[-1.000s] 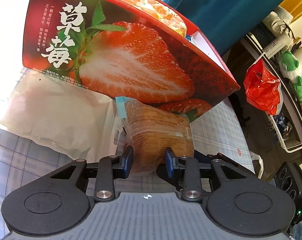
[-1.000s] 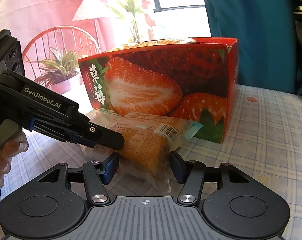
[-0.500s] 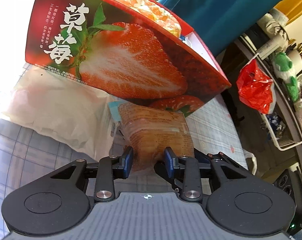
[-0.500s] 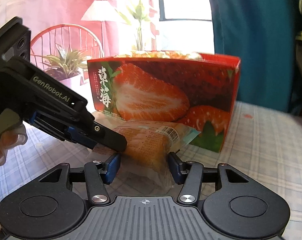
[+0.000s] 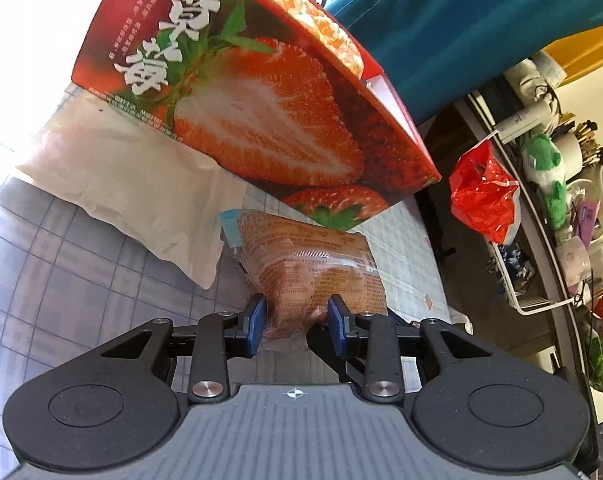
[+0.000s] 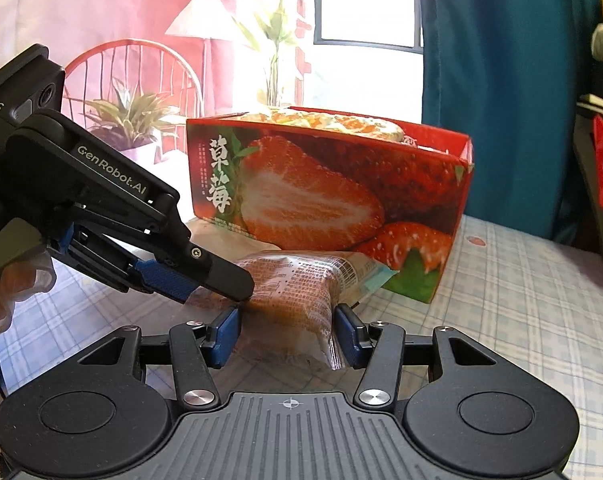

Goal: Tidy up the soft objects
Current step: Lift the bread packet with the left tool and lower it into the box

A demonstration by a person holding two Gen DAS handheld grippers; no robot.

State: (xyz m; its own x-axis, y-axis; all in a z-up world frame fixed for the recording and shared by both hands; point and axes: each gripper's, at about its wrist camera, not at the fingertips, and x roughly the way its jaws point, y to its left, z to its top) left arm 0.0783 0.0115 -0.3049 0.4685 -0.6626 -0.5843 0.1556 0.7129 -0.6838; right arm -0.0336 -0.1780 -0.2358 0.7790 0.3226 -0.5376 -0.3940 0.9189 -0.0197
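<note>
A bread packet in a clear printed wrapper hangs just in front of the red strawberry box, which stands open-topped on the checked tablecloth. My left gripper is shut on the packet's near end, its blue pads pinching the wrapper. In the right wrist view the same bread packet sits between the pads of my right gripper, which press on both its sides. The left gripper's fingers reach in from the left onto the packet. The strawberry box holds orange-patterned packets at its top.
A white paper bag lies under the box's left side. A red plastic bag and a cluttered shelf stand off the table's right. A teal curtain hangs behind. A person's hand holds the left gripper.
Both grippers have drawn the packet a little back from the box and upward. The right view now looks onto the box's open top. The right jaws have narrowed slightly on the packet.
</note>
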